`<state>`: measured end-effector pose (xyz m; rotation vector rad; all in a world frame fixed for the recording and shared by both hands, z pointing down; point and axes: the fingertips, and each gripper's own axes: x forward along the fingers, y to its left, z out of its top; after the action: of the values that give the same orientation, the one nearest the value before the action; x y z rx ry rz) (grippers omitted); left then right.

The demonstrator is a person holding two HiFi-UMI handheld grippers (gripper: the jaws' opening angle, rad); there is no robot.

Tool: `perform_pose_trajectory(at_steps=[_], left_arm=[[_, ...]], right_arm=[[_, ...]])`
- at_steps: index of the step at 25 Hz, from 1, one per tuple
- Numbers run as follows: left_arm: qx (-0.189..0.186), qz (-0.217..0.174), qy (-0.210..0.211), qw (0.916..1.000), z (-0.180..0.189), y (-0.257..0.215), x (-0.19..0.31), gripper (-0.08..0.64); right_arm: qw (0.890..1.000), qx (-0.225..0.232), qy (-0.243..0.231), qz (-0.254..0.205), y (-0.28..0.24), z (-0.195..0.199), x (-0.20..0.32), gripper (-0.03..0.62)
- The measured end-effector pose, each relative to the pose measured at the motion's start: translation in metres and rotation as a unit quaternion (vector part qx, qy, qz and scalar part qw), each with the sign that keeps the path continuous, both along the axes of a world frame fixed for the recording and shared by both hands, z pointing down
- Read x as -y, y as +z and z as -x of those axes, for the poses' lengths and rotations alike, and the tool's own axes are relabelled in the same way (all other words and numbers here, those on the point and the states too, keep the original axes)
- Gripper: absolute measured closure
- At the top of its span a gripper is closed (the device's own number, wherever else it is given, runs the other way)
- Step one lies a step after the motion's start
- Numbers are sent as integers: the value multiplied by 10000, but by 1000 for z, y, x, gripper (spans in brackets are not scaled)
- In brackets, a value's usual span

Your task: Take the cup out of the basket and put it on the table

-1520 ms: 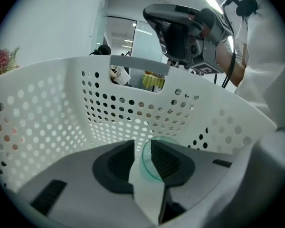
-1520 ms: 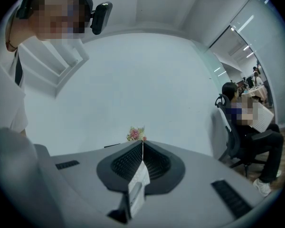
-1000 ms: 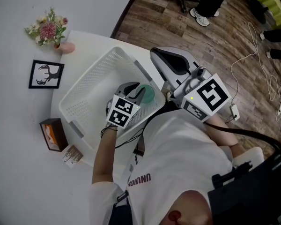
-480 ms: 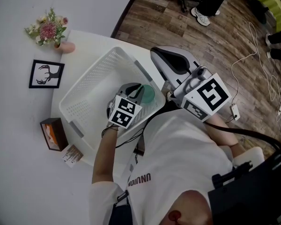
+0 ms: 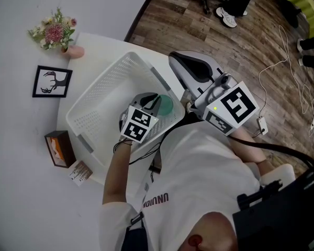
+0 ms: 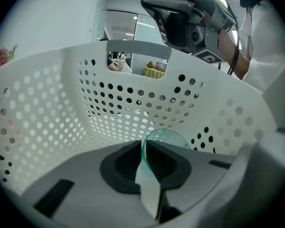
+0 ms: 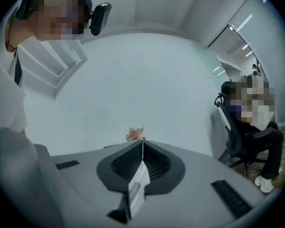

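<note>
- The left gripper (image 6: 143,146) reaches into a white perforated basket (image 5: 105,82), its jaws pinching the thin wall of a see-through green cup (image 6: 167,137).
- The cup sits inside the basket, at the 3 o'clock side in the head view, close to the perforated wall.
- The right gripper (image 7: 142,144) hangs at 3 o'clock of the basket, above the table (image 5: 107,48) edge, its jaws pressed together with nothing between them.
- The basket stands on the white table, in front of the person.
- A small vase of pink flowers (image 5: 55,33) stands at the basket's 10 o'clock, a framed deer picture (image 5: 51,82) at 9 o'clock and a brown tissue box (image 5: 60,149) at 8 o'clock, all apart from the basket.
</note>
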<state>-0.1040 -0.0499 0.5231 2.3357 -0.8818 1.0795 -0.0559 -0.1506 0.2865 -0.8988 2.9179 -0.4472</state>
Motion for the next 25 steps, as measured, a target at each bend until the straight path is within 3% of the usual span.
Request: perform_pose_trajectory(at_steps=[13,25], left_arm=[[1,231,8,9997,2,0,-5,520],[-169,440,-267,9985,11,-7,-5,525]], right_arm=[[10000,26,-24,4,0,1,-1,572],[10000,45,-30,22,1,0,1,572]])
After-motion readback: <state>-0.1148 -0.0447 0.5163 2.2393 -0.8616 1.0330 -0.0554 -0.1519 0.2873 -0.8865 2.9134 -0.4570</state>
